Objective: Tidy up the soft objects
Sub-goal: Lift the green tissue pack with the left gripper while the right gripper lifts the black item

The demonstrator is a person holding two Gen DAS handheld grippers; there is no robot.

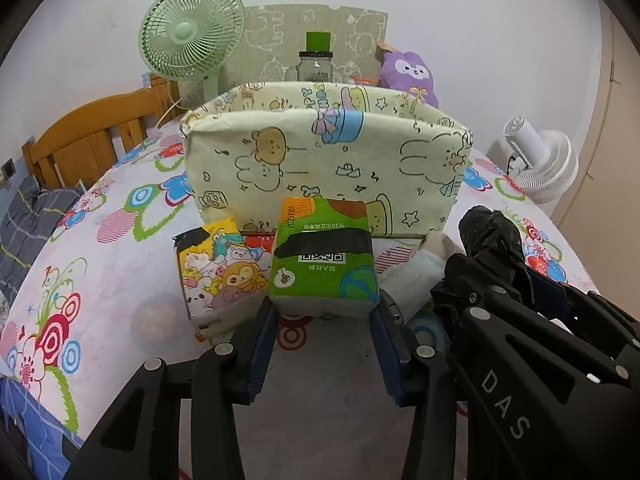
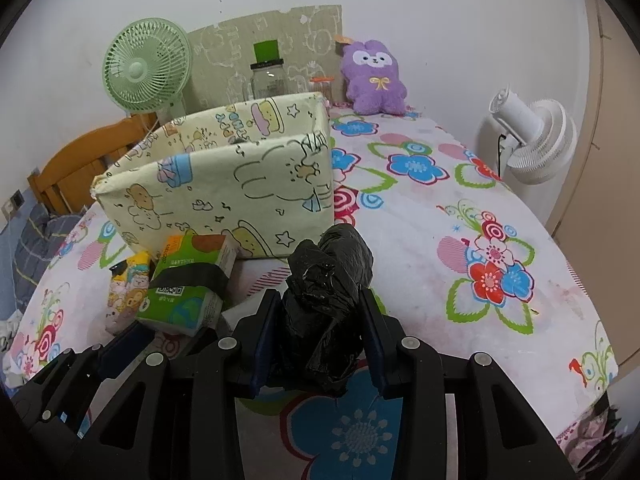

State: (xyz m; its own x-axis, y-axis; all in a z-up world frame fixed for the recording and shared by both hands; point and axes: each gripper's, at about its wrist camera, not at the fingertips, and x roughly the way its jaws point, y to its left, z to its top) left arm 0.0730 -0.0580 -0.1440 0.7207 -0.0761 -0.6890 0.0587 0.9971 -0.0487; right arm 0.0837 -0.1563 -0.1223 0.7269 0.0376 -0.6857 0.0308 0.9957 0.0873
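Observation:
A green tissue pack point(image 1: 324, 264) stands on the flowered bedsheet, in front of the pale yellow cartoon fabric bin point(image 1: 328, 160). My left gripper point(image 1: 326, 312) has its blue pads against the pack's two lower corners. A yellow cartoon tissue pack point(image 1: 216, 272) lies just left of it. A white rolled cloth point(image 1: 416, 276) lies to its right. In the right wrist view my right gripper point(image 2: 320, 300) is shut on a crumpled black plastic bag bundle point(image 2: 328, 280), near the bin's point(image 2: 224, 184) right front corner. The green pack point(image 2: 184, 300) shows there at left.
A green fan point(image 1: 192, 32), a glass jar point(image 1: 316, 66) and a purple plush toy point(image 2: 374, 76) stand behind the bin by the wall. A white fan point(image 2: 532, 136) stands off the bed's right edge. A wooden headboard point(image 1: 92, 132) is at left.

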